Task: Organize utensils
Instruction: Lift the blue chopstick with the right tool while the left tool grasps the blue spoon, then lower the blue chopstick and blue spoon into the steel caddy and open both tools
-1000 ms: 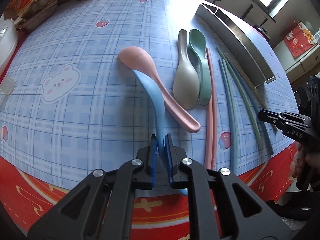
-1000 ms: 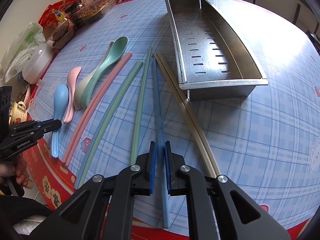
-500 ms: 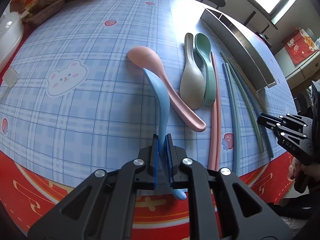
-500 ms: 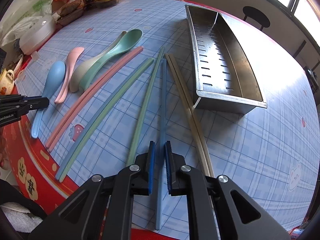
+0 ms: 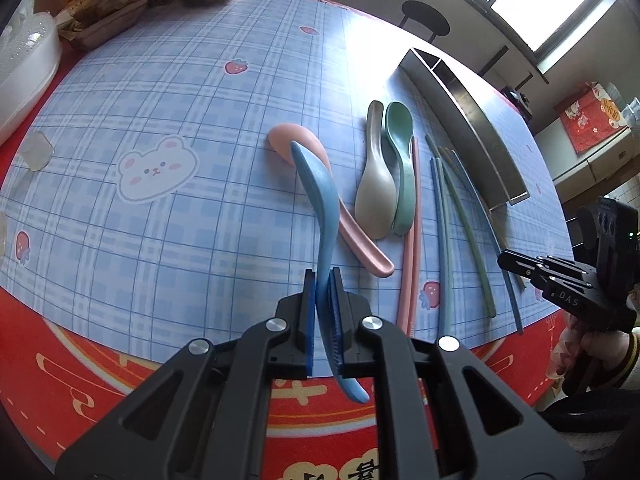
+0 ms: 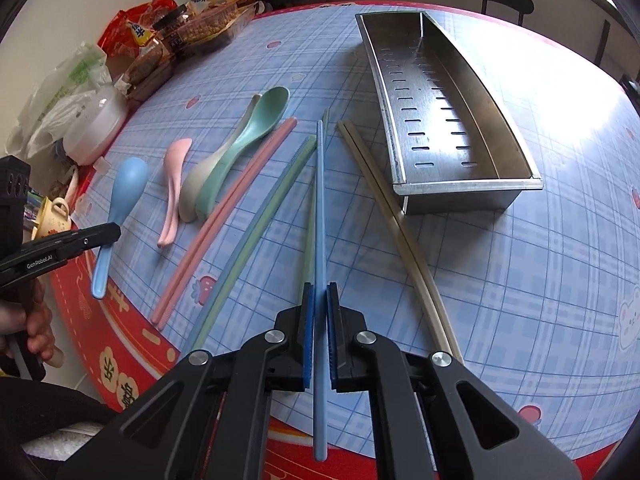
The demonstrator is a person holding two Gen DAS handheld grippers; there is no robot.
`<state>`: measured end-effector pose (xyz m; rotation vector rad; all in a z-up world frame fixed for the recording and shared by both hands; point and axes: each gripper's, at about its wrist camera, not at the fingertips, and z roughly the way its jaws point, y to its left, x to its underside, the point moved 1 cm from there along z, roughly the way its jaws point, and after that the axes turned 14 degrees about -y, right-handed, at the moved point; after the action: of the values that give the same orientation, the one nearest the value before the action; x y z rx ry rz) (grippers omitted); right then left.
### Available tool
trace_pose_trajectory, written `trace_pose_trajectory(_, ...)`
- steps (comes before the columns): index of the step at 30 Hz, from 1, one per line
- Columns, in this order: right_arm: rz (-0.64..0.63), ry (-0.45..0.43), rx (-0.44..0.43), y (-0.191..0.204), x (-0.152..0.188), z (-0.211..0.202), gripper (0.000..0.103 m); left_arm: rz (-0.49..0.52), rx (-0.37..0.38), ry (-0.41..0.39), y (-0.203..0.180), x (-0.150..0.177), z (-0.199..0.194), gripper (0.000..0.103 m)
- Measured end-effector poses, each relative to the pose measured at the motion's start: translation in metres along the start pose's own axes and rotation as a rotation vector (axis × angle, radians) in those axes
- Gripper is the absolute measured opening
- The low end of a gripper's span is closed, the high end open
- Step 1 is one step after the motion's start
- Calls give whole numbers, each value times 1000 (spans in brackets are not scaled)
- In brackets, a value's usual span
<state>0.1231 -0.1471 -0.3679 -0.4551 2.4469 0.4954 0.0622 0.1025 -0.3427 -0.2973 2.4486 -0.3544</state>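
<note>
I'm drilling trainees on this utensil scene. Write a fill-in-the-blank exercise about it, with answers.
1. The left gripper is shut on the handle of the ____ spoon.
2. The right gripper is shut on a blue ____.
3. The steel tray holds ____ utensils so far.
4. The grey spoon lies against the ____ spoon.

Missing words: blue; chopstick; no; green

Both wrist views look steeply down, close, sharing the table.
</note>
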Motion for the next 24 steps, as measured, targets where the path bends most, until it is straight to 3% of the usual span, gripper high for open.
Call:
trace_pose_trajectory(12,84,-104,-24,-20,-55,-21,6,9,81,-30,-28,-46,-6,11)
trace_pose_trajectory(18,75,-129,38,-53,-96,-12,6,53,126,-37,-64,-87,20,11)
trace_pose_trajectory(24,61,-94,82,-81,-126,20,6,54,174,-19,-109,-129,71,11)
